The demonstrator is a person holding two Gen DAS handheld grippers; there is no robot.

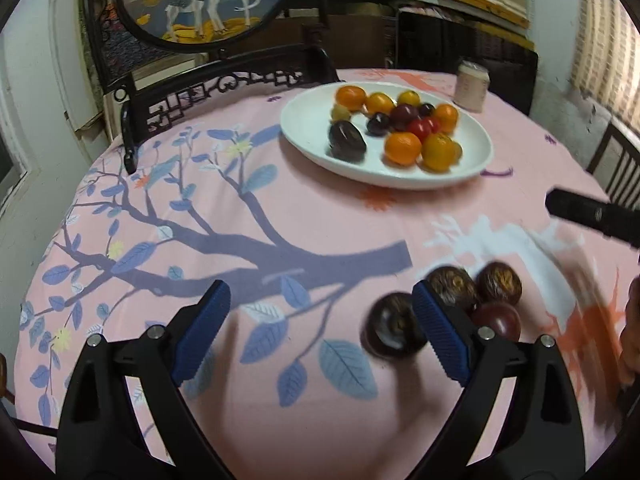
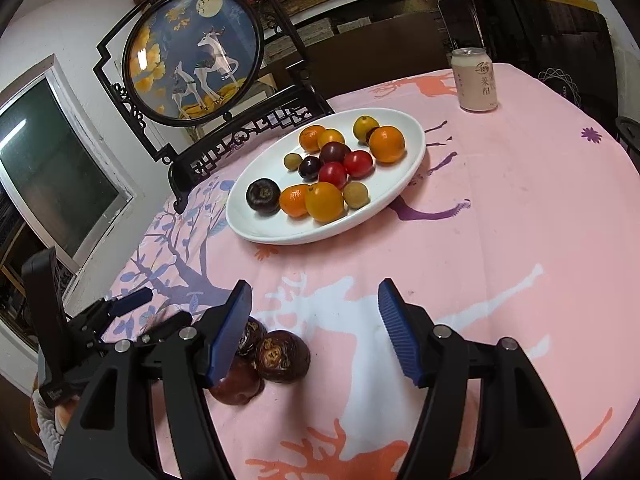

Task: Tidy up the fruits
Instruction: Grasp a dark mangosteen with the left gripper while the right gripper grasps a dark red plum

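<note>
A white plate (image 1: 308, 136) holds oranges, red tomatoes and dark plums; it also shows in the right wrist view (image 2: 404, 168). Several dark brown fruits (image 1: 498, 282) lie loose on the pink cloth near the front; in the right wrist view one brown fruit (image 2: 282, 356) sits just right of my left-hand finger. My left gripper (image 1: 320, 300) is open and empty, its right finger beside a dark fruit (image 1: 394, 328). My right gripper (image 2: 314, 304) is open and empty above the cloth, to the right of the loose fruits.
A pale drink can (image 2: 476, 80) stands at the back right of the round table. A black carved stand with a round deer picture (image 2: 196, 56) stands behind the plate. The other gripper (image 2: 100, 316) shows at the left. Shelves line the back wall.
</note>
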